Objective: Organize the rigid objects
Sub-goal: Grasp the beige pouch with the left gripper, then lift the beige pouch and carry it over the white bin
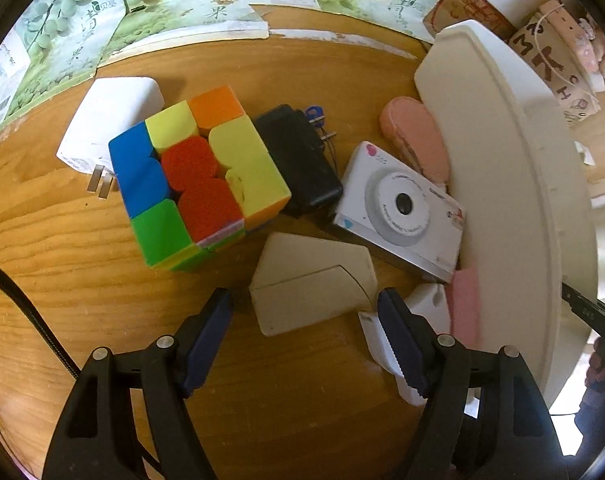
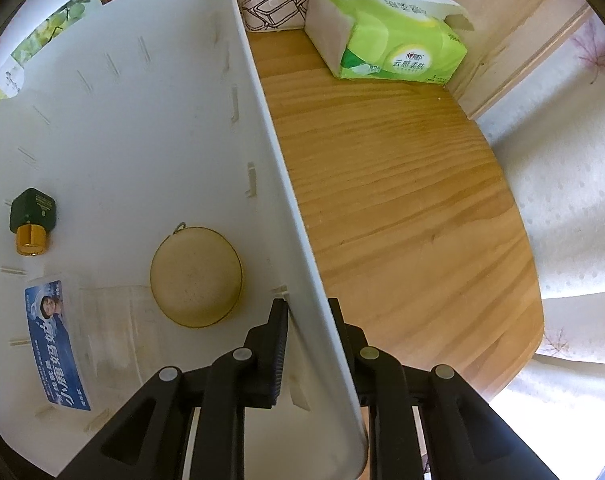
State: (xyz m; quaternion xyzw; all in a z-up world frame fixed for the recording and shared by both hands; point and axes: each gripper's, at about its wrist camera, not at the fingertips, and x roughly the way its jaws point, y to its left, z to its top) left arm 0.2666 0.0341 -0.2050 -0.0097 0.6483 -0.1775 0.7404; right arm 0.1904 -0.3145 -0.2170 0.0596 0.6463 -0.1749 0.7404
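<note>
Straddling the cream wedge-shaped box (image 1: 312,284), the left claw (image 1: 306,312) stands wide with both pads clear of it, holding nothing. If it closes skewed, the sloped faces may squirt the box toward the colour cube (image 1: 194,184) or the toy camera (image 1: 402,212) just beside it. The right claw (image 2: 308,320) is nearly closed across the white bin's wall (image 2: 278,184), though pad contact is hard to confirm; a loose pinch could let the bin shift on the wooden surface (image 2: 402,200), disturbing the round tin (image 2: 196,276) and 2 other items inside.
</note>
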